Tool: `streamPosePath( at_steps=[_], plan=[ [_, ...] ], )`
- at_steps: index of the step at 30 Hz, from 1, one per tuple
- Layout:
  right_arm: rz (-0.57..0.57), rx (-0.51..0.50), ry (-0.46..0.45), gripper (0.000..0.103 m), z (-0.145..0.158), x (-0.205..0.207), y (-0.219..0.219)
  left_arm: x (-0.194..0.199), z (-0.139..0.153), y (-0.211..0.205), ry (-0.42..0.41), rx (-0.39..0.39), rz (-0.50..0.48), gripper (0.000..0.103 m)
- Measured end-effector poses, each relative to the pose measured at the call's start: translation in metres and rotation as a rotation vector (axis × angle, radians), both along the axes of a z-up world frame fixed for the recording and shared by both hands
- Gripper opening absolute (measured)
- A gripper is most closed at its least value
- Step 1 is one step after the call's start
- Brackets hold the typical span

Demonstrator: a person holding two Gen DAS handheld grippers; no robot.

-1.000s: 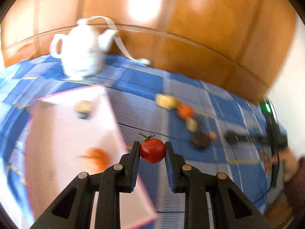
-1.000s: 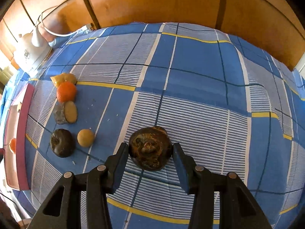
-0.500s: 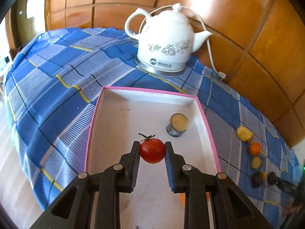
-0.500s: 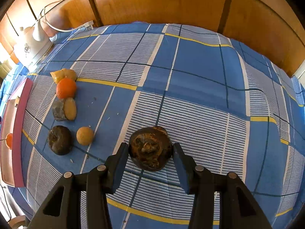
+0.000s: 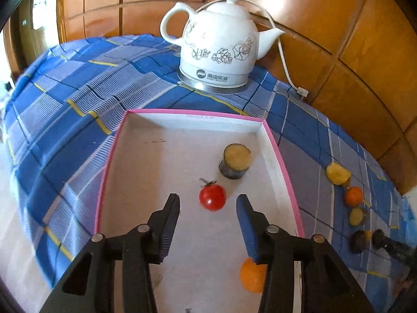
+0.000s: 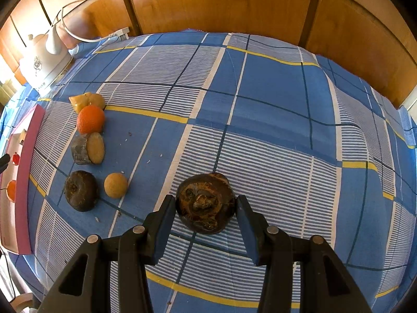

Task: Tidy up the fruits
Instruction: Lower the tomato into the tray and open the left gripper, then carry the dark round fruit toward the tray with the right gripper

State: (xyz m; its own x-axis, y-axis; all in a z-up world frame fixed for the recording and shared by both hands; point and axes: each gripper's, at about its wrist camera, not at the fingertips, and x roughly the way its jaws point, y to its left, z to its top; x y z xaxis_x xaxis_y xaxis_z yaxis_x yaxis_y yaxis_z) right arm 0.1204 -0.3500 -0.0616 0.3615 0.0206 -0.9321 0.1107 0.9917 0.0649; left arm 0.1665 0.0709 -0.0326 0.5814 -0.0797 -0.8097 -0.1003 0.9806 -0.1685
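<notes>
In the left wrist view my left gripper (image 5: 208, 203) is open over the pink-rimmed white box (image 5: 182, 121). A red cherry tomato (image 5: 212, 197) sits free between the fingers, inside the box. A cut brown stub (image 5: 235, 161) and an orange fruit (image 5: 252, 277) also lie in the box. In the right wrist view my right gripper (image 6: 206, 207) is shut on a dark brown round fruit (image 6: 205, 206) just above the cloth. To its left lie a dark fruit (image 6: 80, 190), a tan ball (image 6: 115, 185), a cut stub (image 6: 88, 148), an orange (image 6: 90, 119) and a yellow piece (image 6: 87, 101).
A white electric kettle (image 5: 219, 49) with a cord stands behind the box on the blue checked tablecloth (image 6: 260, 104). A wooden panel wall (image 6: 234, 2) runs along the table's far side. The box edge (image 6: 24, 182) shows at the far left of the right wrist view.
My left gripper swung over the box, then opened and let go of the tomato, which now lies in the box. The right gripper stays shut on the dark fruit, barely moved.
</notes>
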Motion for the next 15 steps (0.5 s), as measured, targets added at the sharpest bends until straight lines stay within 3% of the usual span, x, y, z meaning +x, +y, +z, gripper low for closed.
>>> streamPosePath(
  at_steps=[15],
  plan=[
    [-0.001,-0.012,-0.010,0.048,0.000,-0.001,0.002,-0.076,0.046,-0.005,-0.149,0.085,-0.014,0.046]
  ],
)
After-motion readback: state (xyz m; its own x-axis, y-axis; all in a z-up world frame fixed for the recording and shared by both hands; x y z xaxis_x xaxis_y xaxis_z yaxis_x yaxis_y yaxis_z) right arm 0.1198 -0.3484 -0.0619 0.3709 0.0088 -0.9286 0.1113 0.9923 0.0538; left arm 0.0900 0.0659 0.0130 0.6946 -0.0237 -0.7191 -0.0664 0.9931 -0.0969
